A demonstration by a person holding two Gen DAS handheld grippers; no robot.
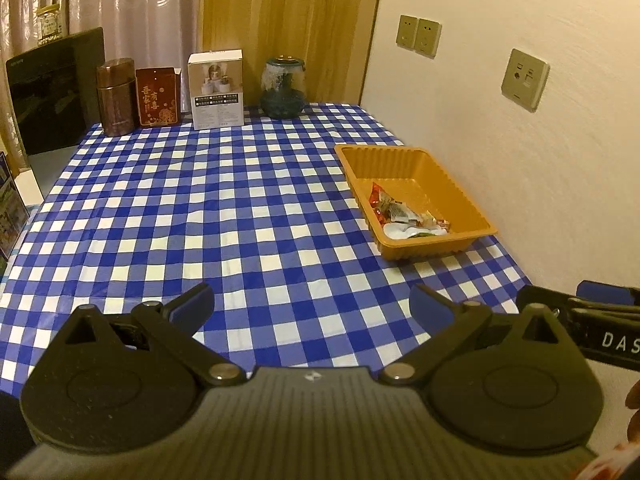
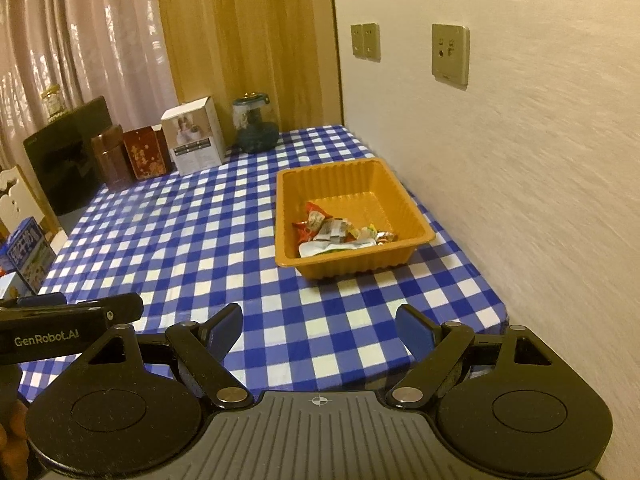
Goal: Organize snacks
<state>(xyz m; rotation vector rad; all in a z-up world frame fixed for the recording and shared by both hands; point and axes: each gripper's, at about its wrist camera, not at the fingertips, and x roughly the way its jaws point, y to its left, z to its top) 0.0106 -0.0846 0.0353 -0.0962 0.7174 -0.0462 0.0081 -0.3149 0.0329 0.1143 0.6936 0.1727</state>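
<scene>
An orange plastic tray sits on the blue-and-white checked table near the right wall; it also shows in the right wrist view. Several wrapped snacks lie piled in its near end, seen too in the right wrist view. My left gripper is open and empty, held over the table's front part, left of and short of the tray. My right gripper is open and empty over the table's front edge, short of the tray. The right gripper's body shows at the right edge of the left wrist view.
Along the table's back edge stand a brown canister, a red box, a white box and a dark glass jar. A black appliance stands at back left. The wall with sockets runs along the right side.
</scene>
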